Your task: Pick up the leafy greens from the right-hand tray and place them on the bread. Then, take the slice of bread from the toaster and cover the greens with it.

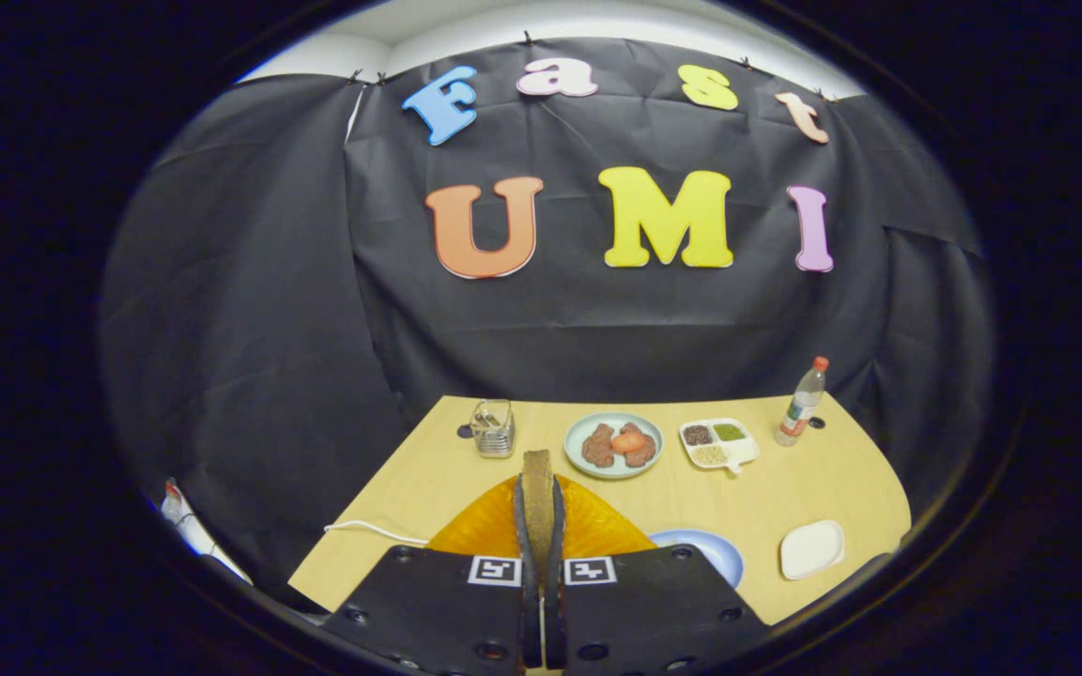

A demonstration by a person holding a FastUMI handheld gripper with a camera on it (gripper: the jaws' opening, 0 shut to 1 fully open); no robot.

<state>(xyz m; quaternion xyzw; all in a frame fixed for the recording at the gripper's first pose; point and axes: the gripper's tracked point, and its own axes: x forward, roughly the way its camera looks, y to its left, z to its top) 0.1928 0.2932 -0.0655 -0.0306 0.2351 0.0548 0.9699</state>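
Note:
My gripper [539, 498] is shut on a slice of brown bread [537, 469], held upright and edge-on between the two black fingers, its top sticking out above the fingertips. Below and just ahead of the fingers lies an orange ribbed plate [597, 530], mostly hidden by the gripper body, so what lies on it cannot be seen. The metal toaster [493, 427] stands beyond the fingers at the back left of the table, well apart from the held slice.
On the wooden table [785, 488] are a pale green plate [613, 445] with meat and an orange slice, a white compartment tray [718, 443] of seeds, a bottle [802, 402], a blue plate [715, 551], a small white dish [811, 549] and a white cable [372, 530].

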